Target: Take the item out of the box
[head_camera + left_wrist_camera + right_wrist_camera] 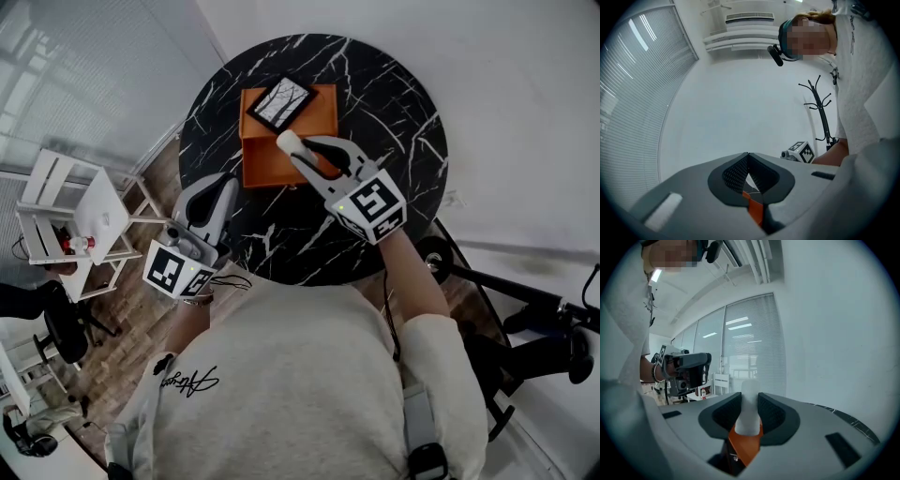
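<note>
On the round black marble table (pixel 394 84) stood the orange box (pixel 319 117) with a framed tree picture (pixel 280 102) lying across its far part, and a white shelf unit (pixel 70 220) stood off the table's left side. Only the left gripper view showed a coat stand (pixel 820 112), and only the right gripper view showed window blinds (pixel 750 338) behind the item. The right gripper (pixel 305 150) was clamped on the white item (pixel 749 404), held over the box's near edge, while the left gripper (pixel 217 187) sat at the table's left rim with its jaws pressed together on nothing.

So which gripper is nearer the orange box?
Right. The right gripper holds a white item over the orange box; the left gripper is beside its left edge.
</note>
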A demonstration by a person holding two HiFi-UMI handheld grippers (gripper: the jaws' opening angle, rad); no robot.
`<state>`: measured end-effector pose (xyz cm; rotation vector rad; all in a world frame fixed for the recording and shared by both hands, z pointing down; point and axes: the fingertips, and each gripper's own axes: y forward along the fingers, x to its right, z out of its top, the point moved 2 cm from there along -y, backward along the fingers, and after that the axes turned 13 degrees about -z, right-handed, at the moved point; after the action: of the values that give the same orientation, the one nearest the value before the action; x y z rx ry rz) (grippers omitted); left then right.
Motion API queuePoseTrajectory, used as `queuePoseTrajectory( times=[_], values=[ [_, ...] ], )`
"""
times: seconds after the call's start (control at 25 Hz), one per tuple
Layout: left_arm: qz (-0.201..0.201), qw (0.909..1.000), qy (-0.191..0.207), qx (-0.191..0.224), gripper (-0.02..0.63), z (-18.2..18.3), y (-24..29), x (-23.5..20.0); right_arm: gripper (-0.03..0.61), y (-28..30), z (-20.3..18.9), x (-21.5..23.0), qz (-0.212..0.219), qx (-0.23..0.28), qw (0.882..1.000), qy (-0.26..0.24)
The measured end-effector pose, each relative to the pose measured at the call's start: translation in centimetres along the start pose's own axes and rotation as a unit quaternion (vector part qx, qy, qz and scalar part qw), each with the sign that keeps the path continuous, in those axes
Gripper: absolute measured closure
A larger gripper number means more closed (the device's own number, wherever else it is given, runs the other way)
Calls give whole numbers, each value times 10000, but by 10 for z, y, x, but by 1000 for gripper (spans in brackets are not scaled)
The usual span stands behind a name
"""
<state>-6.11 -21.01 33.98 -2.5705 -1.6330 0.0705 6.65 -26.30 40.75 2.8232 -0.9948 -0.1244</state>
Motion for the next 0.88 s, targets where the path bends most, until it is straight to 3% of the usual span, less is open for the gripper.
queuePoseTrajectory(
  times=[0.52, 0.88],
  values=[
    [-176, 9998, 18, 22, 611, 3, 12, 1, 463, -30, 36, 11, -286, 586, 9971, 395],
    [-252, 9997, 30, 26, 611, 4, 17, 1, 463, -46, 47, 17, -488, 807, 9948, 395]
  ],
)
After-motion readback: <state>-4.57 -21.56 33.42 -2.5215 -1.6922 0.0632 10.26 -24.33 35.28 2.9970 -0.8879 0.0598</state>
